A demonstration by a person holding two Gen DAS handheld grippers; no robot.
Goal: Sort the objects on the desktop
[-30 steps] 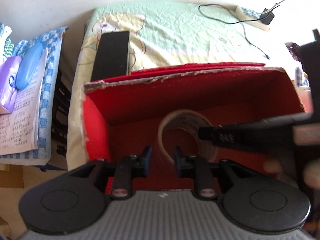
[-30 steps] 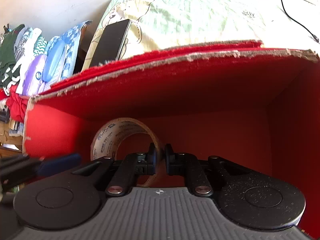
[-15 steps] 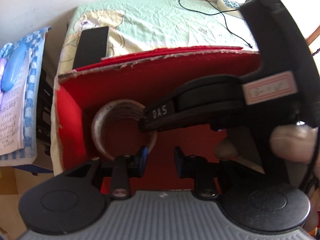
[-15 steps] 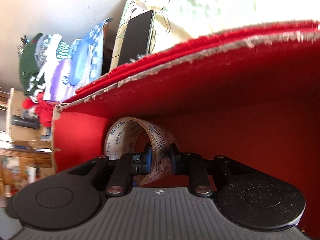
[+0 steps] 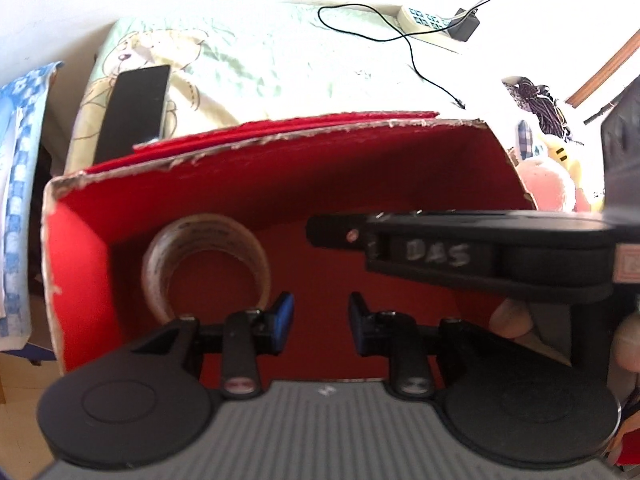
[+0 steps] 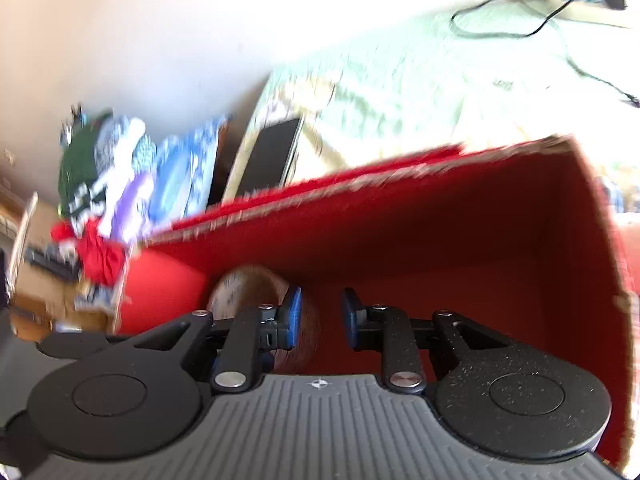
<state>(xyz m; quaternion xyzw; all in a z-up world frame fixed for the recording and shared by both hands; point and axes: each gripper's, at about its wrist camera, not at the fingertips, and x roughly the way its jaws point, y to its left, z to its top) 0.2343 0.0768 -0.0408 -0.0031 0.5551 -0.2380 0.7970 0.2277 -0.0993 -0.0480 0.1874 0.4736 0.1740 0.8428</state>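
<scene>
Left wrist view: your left gripper [image 5: 320, 318] sits at 6 o'clock, blue fingertips [image 5: 283, 314] apart, nothing between them. It points into the red box [image 5: 256, 184], which fills the middle of the frame and has a torn cardboard rim. The tape roll [image 5: 206, 264] stands on edge inside the box at 9 o'clock, near the left wall, just beyond your left fingertip; can't tell if they touch. Your right gripper [image 5: 460, 252] reaches in from 3 o'clock over the box floor, well clear of the tape, with "DAS" written on its side. It's seen side-on here, so the jaw gap is not readable in this view. A fingertip of your hand [image 5: 514, 318] shows under it at 4 o'clock. Behind the box, the phone [image 5: 134, 112] lies on the green bear-print cloth [image 5: 256, 56] at 10 o'clock. A black cable [image 5: 404, 36] runs to a power strip [image 5: 424, 24] at 1 o'clock. A blue checked cloth [image 5: 20, 168] is at 9 o'clock.

Right wrist view, blurred: your right gripper [image 6: 320, 318] is at 6 o'clock, fingers spread and holding nothing. The tape roll [image 6: 248, 288] is inside the red box [image 6: 440, 220] at 7 o'clock, partly hidden behind the left finger, not between the two. The phone [image 6: 272, 156] is at 11 o'clock on the cloth [image 6: 420, 72]. A pile of clothes [image 6: 104, 176] is at 9 o'clock.
</scene>
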